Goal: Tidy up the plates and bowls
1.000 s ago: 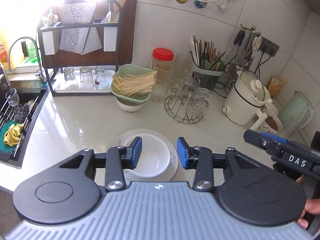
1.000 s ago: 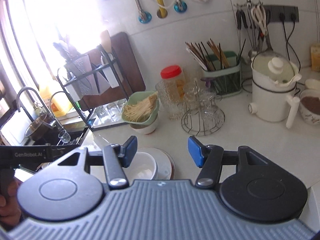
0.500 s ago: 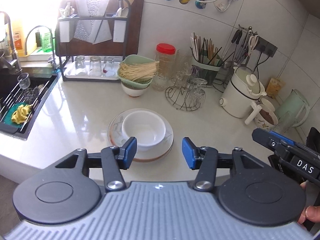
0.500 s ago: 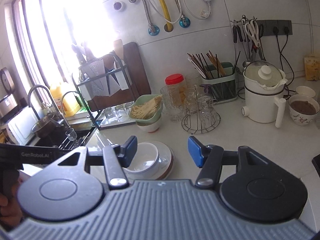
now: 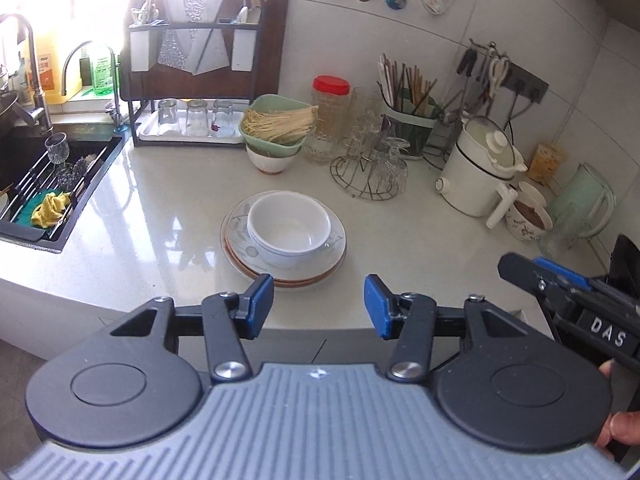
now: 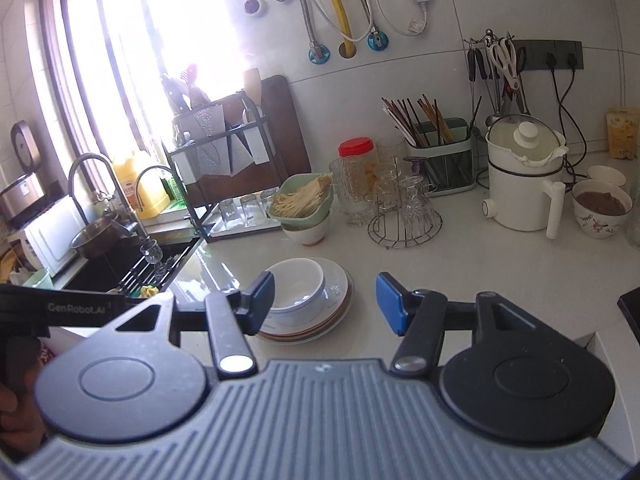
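A white bowl (image 5: 289, 232) sits nested on a stack of plates (image 5: 332, 268) in the middle of the counter. The right wrist view shows the same bowl (image 6: 298, 284) and plates (image 6: 338, 300). My left gripper (image 5: 319, 306) hangs open and empty at the counter's near edge, short of the stack. My right gripper (image 6: 325, 303) is open too, with nothing between its blue pads, to the right of the stack and back from it. Another white bowl (image 5: 269, 162) stands further back under a green basket of noodles (image 5: 276, 124).
A black sink (image 5: 48, 184) with a yellow cloth lies at the left. Behind the stack stand a dish rack with glasses (image 5: 192, 120), a red-lidded jar (image 5: 330, 116), a wire glass holder (image 5: 370, 168), a white electric pot (image 5: 480, 168) and a filled bowl (image 5: 528, 220).
Both grippers have drawn back from the plate stack, which now shows whole and farther off. The left jaws opened wider early on. The right jaws kept their gap.
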`<state>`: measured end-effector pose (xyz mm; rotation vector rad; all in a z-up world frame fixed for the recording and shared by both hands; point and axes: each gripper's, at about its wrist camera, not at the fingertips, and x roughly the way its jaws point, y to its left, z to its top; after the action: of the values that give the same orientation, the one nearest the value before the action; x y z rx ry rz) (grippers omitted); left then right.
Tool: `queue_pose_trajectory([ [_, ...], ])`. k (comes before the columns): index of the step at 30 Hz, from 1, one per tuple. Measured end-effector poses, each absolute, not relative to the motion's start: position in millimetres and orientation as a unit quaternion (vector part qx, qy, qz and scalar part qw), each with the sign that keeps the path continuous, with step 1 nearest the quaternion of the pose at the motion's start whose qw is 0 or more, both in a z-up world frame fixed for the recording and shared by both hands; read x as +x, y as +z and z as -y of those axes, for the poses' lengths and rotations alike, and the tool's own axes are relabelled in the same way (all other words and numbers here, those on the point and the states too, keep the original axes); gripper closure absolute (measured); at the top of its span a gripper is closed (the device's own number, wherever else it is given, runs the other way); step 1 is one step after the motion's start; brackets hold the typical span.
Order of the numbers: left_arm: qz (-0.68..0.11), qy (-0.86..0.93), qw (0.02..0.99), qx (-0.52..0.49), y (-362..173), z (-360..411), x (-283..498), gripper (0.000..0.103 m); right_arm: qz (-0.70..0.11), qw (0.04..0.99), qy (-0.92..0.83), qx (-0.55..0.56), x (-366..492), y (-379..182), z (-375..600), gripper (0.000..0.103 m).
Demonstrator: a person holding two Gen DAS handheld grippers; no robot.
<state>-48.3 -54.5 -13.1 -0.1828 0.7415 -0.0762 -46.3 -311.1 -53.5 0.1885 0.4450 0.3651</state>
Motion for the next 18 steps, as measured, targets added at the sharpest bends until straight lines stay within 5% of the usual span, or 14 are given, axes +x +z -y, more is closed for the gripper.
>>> queue_pose_trajectory([
  [9,-0.361,-0.035,0.927,-0.097,-19.6,51.5,-55.2,0.047,-0.228,0.953,0.183,0.076,-45.7,-53.7,312.1,0.044],
  [18,-0.361,-0.016,0.928,-0.091,-15.2,49.8,-54.0,0.011,-0.236,0.954,0.173,0.058,-45.1,-56.2,314.0,0.033],
])
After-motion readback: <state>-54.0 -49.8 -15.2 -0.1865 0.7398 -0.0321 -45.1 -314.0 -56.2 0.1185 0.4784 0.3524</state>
